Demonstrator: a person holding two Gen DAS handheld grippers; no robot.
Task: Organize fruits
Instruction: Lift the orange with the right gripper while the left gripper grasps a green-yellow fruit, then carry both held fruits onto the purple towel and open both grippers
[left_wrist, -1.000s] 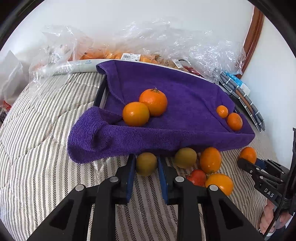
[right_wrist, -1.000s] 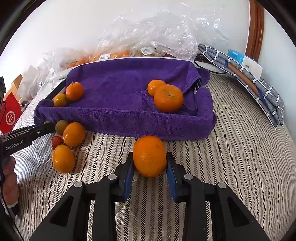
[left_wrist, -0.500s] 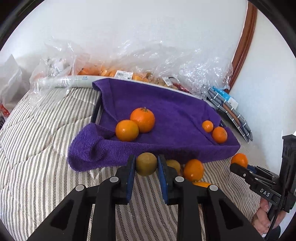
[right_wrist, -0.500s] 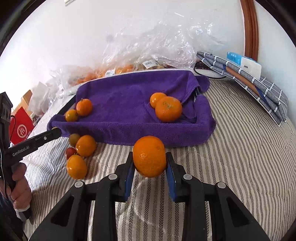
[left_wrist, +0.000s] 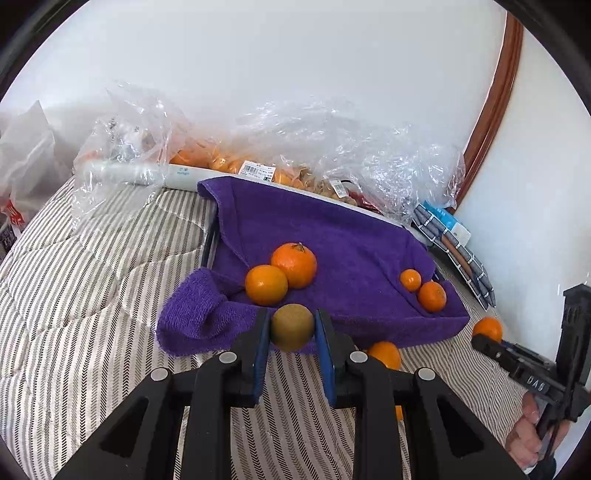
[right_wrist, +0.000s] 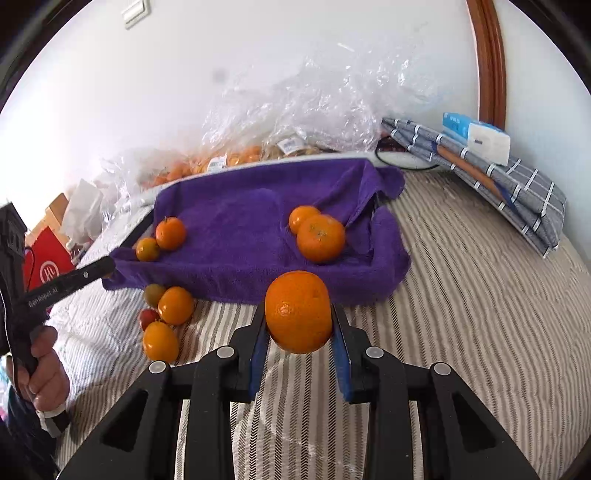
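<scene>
My left gripper (left_wrist: 292, 328) is shut on a greenish-brown round fruit (left_wrist: 292, 326), held above the striped bedding in front of the purple towel-lined tray (left_wrist: 351, 236). My right gripper (right_wrist: 298, 314) is shut on a large orange (right_wrist: 297, 311), raised in front of the same tray (right_wrist: 236, 218). Two oranges (left_wrist: 280, 273) lie at the tray's left and two smaller ones (left_wrist: 423, 290) at its right. Several loose fruits (right_wrist: 166, 317) lie on the bedding before the tray's left end, among them a small red one (right_wrist: 148, 316). The other gripper (left_wrist: 517, 365) shows at the right of the left wrist view.
Clear plastic bags (left_wrist: 295, 147) of oranges lie behind the tray against the white wall. A folded grey checked cloth with a tissue pack (right_wrist: 476, 162) lies at the back right. A red bag (right_wrist: 46, 266) stands at the far left. Striped bedding (right_wrist: 480, 295) spreads around.
Both grippers have risen from the bedding with their fruits still held. The tray and the loose fruits now sit lower and farther off in both views.
</scene>
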